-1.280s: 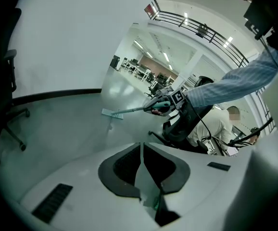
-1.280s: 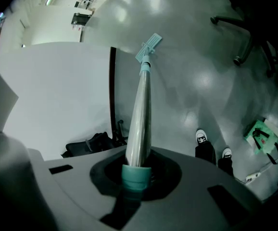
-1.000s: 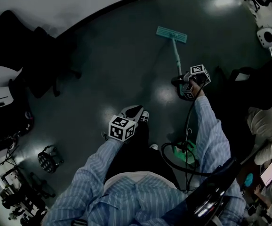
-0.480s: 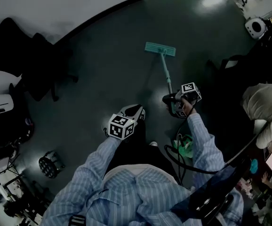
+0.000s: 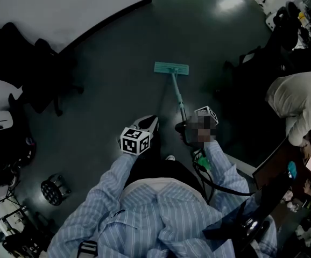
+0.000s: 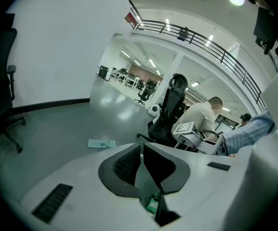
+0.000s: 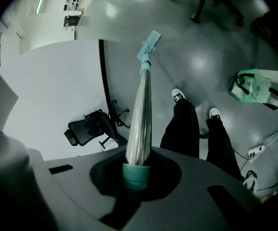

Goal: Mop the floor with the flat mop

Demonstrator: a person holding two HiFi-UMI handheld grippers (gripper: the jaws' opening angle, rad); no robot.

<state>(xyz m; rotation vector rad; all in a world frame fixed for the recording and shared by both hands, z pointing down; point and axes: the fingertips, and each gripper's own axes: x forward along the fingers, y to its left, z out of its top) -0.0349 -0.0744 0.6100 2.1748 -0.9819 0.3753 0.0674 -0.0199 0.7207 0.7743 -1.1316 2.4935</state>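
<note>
The flat mop lies with its teal head on the dark floor ahead of me, and its metal handle slopes back to my right gripper. In the right gripper view the handle runs up from between the jaws to the mop head, and the jaws are shut on its teal end grip. My left gripper hangs left of the handle, apart from it. Its jaws meet with nothing between them. The left gripper view shows the mop head far off.
A black office chair stands at the left by the white wall. A seated person and dark chairs are at the right. A green bag and cables lie near my feet. A round stool base sits lower left.
The mop head and my right gripper have come back toward me and to the left in the view. The left gripper has stayed nearly in place.
</note>
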